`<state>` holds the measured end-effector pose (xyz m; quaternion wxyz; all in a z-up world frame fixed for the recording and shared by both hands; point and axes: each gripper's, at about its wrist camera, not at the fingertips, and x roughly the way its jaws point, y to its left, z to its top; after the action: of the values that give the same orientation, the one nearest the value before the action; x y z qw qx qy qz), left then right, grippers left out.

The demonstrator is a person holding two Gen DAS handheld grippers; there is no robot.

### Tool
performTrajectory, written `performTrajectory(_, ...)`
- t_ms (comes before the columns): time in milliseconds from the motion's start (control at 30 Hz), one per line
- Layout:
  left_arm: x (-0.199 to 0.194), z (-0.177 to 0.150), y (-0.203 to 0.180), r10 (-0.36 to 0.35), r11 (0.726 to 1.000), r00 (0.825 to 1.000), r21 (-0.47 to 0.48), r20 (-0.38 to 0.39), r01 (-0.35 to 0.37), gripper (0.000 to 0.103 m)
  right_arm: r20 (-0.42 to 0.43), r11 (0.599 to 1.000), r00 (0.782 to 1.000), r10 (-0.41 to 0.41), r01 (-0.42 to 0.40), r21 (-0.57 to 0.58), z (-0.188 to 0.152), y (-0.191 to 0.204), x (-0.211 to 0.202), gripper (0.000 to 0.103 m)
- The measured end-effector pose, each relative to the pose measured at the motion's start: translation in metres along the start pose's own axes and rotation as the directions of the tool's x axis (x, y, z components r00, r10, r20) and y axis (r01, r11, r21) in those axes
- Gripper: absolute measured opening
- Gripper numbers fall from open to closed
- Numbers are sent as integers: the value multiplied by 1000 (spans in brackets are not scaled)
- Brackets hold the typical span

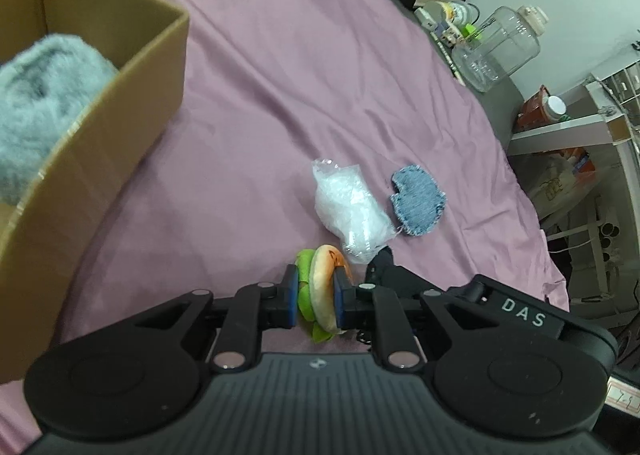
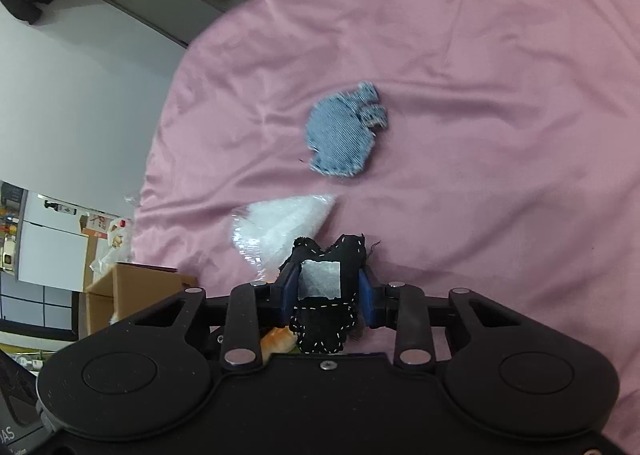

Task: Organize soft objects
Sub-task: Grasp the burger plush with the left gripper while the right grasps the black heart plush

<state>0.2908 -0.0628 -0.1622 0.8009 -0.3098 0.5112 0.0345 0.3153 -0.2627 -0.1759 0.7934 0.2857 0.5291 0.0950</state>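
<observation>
"das" in white caps on the other tool's (image 1: 382, 255) black body, right of the left tool (image 1: 316, 291).

Two black handheld tongs, blue pads

Left tongs (image 1: 316, 295): matte black plastic, blue pads on inner faces of both fingers. Behind fingers, black linkage bars w/ silver round pivot pins. Further back, 2 big round housings either side of a ribbed centre panel w/ small logo. White "DAS" lettering on black body off to the right.

Right tongs (image 2: 328, 291): same build, blue pads, silver pins, 1 screw at centre behind fingers.
</observation>
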Motion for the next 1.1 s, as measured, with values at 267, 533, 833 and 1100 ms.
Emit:
performTrajectory(267, -34, 9, 0, -8, 999, 999, 35, 47, 7, 16, 44, 999, 999, 27, -26, -20, -3, 14, -20, 32)
performTrajectory(533, -63, 18, 9, -3, 998, 996, 57, 86, -2, 16, 89, 998, 995, 39, -33, -58, -9, 33, -35, 32)
performTrajectory(833, -98, 35, 29, 7, 997, 989, 70, 145, -17, 16, 138, 995, 989, 51, -38, -93, -16, 54, -49, 32)
performTrajectory(1100, -121, 49, 60, 38, 997, 983, 65, 178, -50, 16, 151, 989, 987, 53, -31, -143, -27, 82, -51, 32)
